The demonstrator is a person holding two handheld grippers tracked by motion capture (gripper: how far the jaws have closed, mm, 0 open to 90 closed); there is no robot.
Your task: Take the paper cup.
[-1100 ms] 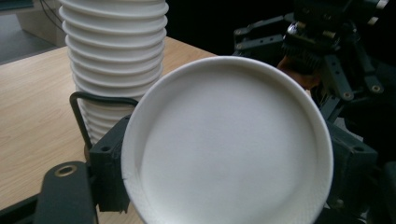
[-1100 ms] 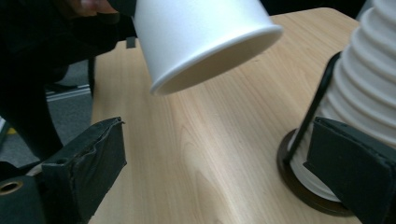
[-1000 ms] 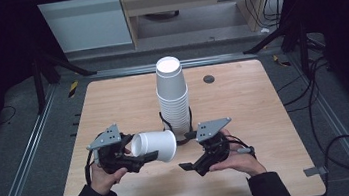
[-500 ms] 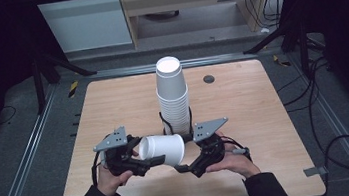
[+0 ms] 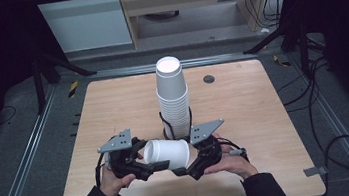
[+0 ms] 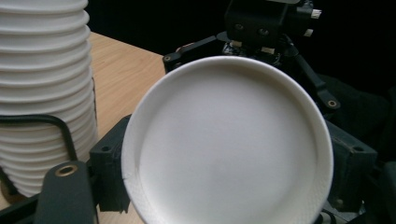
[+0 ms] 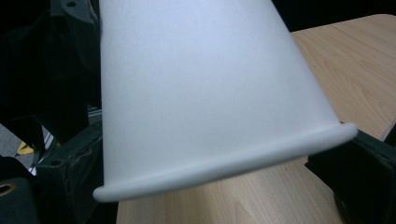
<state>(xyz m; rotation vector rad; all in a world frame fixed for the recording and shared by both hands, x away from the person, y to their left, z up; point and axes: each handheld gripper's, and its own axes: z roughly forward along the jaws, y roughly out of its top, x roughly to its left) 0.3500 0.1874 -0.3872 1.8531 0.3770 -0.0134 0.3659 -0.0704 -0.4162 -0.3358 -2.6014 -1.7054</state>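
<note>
A white cup (image 5: 168,153) lies sideways between both grippers' fingers.

Single cup (image 5: 168,153): matt white paper, smooth wall, rolled rim. Cup stack (image 5: 173,97): the same matt white paper, ribbed by nested rims. Table (image 5: 244,104): pale wood-grain top, smooth, low sheen. Left gripper (image 5: 147,168) and right gripper (image 5: 187,169): matt black plastic, grey plates.

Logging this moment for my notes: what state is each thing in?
Single cup: on its side, lifted off the table, between both grippers.
Cup stack: upright, upside down, nested.
Left gripper: at the cup's base end, grip unclear.
Right gripper: at the cup's rim end, grip unclear.
</note>
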